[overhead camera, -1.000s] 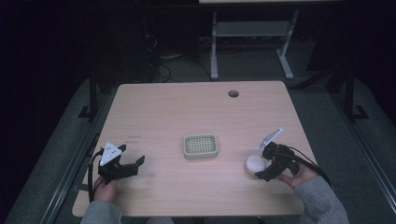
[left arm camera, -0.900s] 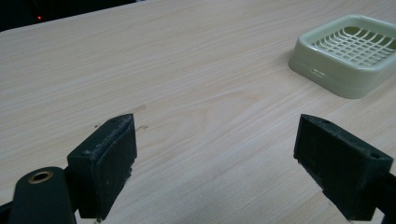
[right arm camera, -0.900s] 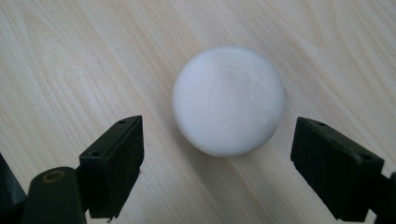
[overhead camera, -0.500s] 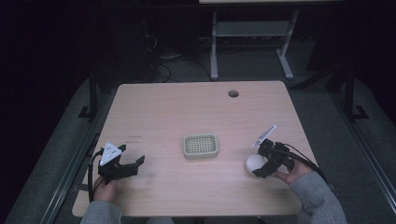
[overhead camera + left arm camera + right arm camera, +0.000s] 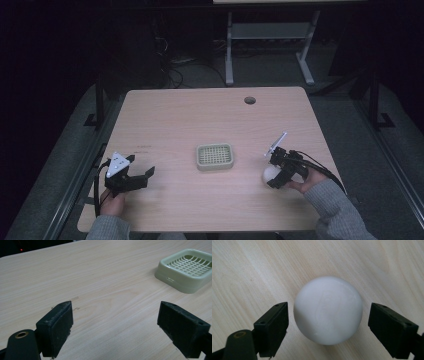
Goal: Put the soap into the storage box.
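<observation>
1. The right gripper [image 5: 325, 322] is standing with its jaws spread wide on either side of the white ball [image 5: 328, 310], which is resting on the table [image 5: 249, 270] right between them; a sliver of wood is showing on each side, so nothing is pinching yet.

2. Judging by that, the grasp is the step in hand: the claw is framing the ball and the squeeze is not yet made. The next move is calling for an even closing across the ball's widest part, since a smooth round thing like this could squirt out forward if one jaw meets it first.

3. Looking across the table, the left gripper [image 5: 131, 176] is sitting idle near the person's edge, jaws just as wide with bare wood between them and nothing in reach.

4. Farther out, ahead of the left gripper and off to its right, the pale green slatted dish [image 5: 186, 268] is lying empty, between the two claws. It is looking like the likely home for the ball [image 5: 271, 173] once lifted.
</observation>
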Action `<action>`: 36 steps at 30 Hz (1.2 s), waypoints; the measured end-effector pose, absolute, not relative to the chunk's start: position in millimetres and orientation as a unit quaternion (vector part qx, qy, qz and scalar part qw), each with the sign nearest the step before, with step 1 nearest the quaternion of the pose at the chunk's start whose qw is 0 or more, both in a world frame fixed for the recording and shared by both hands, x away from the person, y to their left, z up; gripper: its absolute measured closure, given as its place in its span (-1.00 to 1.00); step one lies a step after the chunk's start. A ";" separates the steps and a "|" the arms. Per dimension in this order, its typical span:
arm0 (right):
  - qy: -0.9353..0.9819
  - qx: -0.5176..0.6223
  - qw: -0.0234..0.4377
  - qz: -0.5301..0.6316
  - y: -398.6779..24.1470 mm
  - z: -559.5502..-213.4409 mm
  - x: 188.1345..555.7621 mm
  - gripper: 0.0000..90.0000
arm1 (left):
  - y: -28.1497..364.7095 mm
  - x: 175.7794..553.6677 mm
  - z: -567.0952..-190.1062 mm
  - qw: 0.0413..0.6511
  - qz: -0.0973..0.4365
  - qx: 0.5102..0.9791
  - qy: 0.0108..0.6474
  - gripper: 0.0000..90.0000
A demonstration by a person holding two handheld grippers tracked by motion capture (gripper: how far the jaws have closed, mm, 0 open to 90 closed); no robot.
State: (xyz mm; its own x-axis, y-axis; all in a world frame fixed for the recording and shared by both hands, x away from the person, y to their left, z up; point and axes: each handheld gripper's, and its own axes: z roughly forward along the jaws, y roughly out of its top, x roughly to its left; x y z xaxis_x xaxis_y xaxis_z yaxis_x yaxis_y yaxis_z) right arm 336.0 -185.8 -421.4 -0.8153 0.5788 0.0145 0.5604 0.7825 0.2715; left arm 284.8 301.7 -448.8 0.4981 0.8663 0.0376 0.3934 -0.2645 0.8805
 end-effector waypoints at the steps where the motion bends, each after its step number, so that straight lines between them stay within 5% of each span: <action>1: 0.944 0.301 0.038 0.127 -185.0 -422.5 337.3 -0.64 | 301.9 284.7 -448.7 0.436 0.271 0.747 0.422 -0.72; 36: 0.954 0.285 0.032 0.091 -174.0 -435.3 342.8 -0.54 | 302.3 284.5 -448.3 0.438 0.270 0.747 0.422 -0.72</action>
